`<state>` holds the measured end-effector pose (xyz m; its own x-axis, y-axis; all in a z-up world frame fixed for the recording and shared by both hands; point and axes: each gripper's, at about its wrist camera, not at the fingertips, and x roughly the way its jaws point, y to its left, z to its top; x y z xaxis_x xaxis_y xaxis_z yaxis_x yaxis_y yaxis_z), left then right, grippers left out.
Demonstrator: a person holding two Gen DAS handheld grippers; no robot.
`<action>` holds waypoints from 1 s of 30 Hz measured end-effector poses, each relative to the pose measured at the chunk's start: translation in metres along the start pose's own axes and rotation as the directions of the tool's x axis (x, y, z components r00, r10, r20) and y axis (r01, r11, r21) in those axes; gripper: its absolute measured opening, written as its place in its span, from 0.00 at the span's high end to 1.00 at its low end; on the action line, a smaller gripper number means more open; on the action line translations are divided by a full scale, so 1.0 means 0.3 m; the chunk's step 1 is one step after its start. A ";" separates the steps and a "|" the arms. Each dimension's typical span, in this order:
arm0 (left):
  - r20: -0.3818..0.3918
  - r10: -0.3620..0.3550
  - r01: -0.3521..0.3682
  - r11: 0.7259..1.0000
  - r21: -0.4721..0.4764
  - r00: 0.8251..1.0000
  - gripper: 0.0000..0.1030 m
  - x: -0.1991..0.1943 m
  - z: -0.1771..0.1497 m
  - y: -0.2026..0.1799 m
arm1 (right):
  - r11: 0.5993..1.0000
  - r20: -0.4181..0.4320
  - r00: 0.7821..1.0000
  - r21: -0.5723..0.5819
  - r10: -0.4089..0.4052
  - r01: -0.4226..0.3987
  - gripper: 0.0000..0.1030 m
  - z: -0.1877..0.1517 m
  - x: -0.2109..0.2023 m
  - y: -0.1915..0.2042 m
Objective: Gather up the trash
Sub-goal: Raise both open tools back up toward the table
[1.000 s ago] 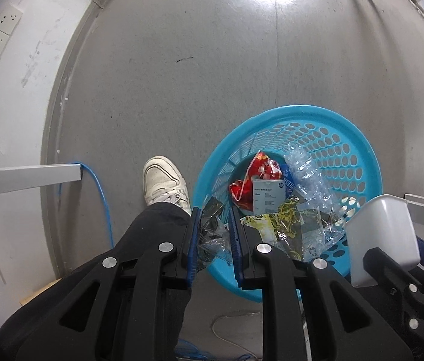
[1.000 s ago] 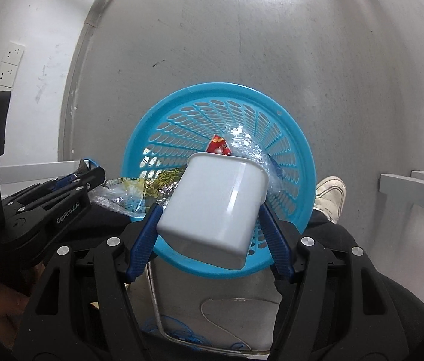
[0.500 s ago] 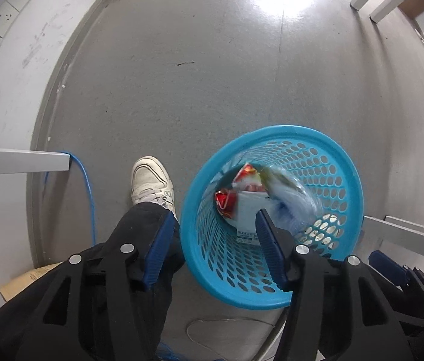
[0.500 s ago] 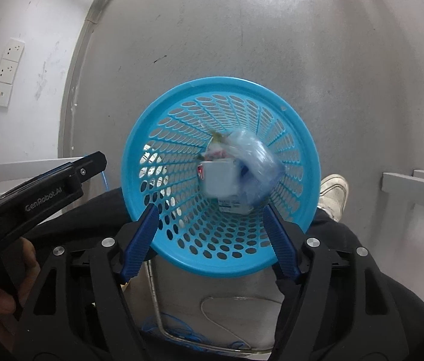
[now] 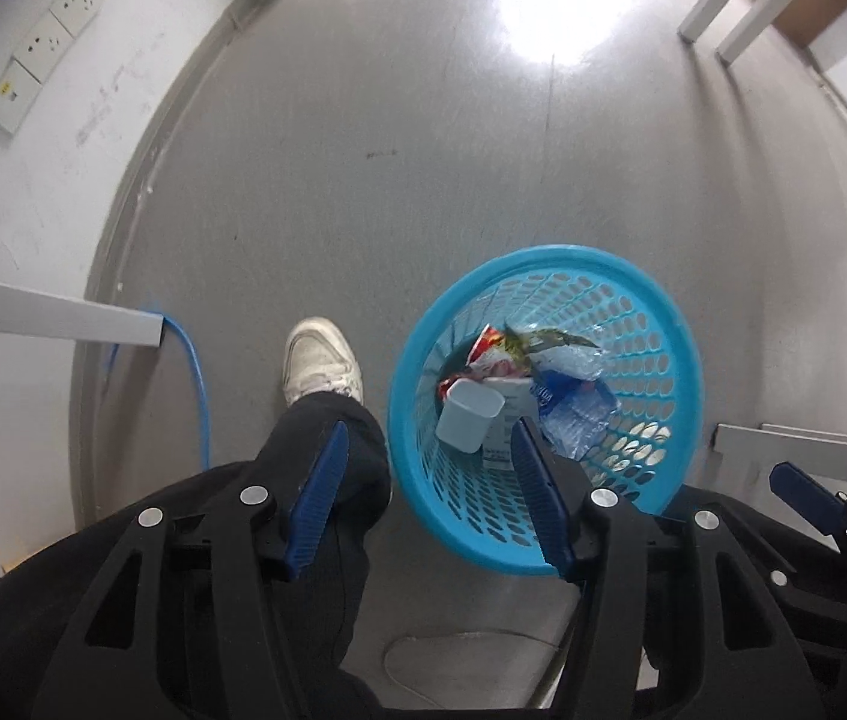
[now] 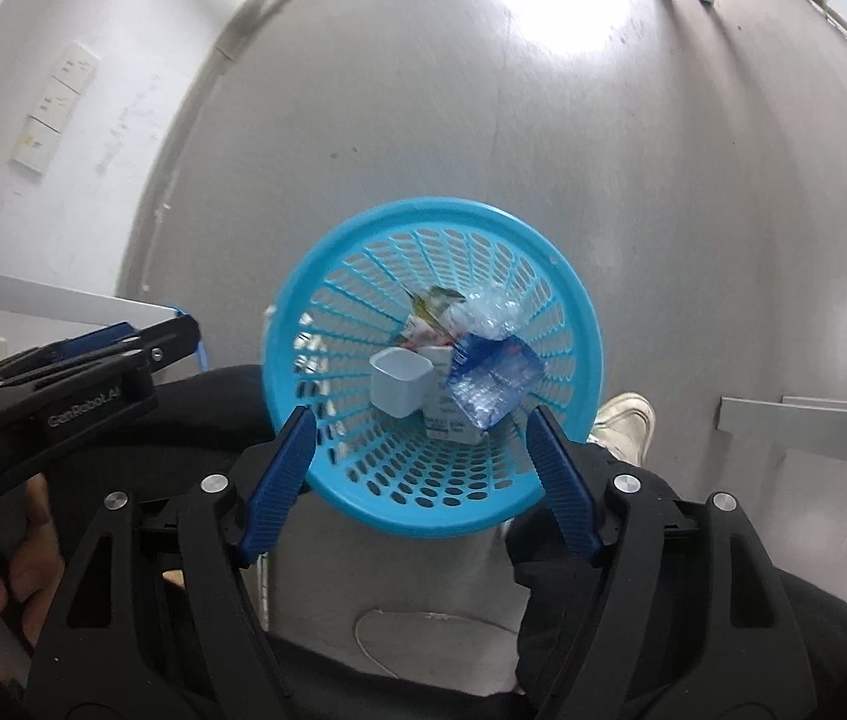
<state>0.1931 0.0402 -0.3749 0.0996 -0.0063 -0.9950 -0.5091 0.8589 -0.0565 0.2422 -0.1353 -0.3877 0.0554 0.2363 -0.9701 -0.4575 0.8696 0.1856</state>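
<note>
Bearing "GenRobot.AI" lettering, the left gripper (image 6: 178, 333)

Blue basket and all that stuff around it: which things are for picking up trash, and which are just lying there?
For the job:
- basket
- white cup inside it
- crumpled bottle inside it
- red wrapper inside it
- left gripper, empty
- right gripper, opening, empty

Just there:
- blue cable
- shoe
- wall sockets
</note>
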 end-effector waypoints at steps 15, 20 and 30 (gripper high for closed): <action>0.263 -0.048 0.017 0.993 0.117 0.964 0.32 -0.300 -0.208 -0.022 | 0.998 0.156 0.988 -0.069 0.017 -0.006 0.24 -0.163 -0.322 0.053; 0.302 -0.114 0.065 0.984 0.168 0.946 0.17 -0.400 -0.260 -0.015 | 0.992 0.235 0.972 -0.115 -0.018 0.046 0.20 -0.256 -0.469 0.066; 0.432 -0.160 0.072 0.974 0.214 0.888 0.06 -0.582 -0.434 0.034 | 0.967 0.402 0.914 -0.249 0.052 0.054 0.12 -0.458 -0.737 0.120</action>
<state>0.0591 -0.0167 -0.2126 0.5390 0.0779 -0.8387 -0.3056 0.9459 -0.1086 0.0915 -0.2157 -0.1881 0.3838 0.4360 -0.8140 -0.6606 0.7456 0.0879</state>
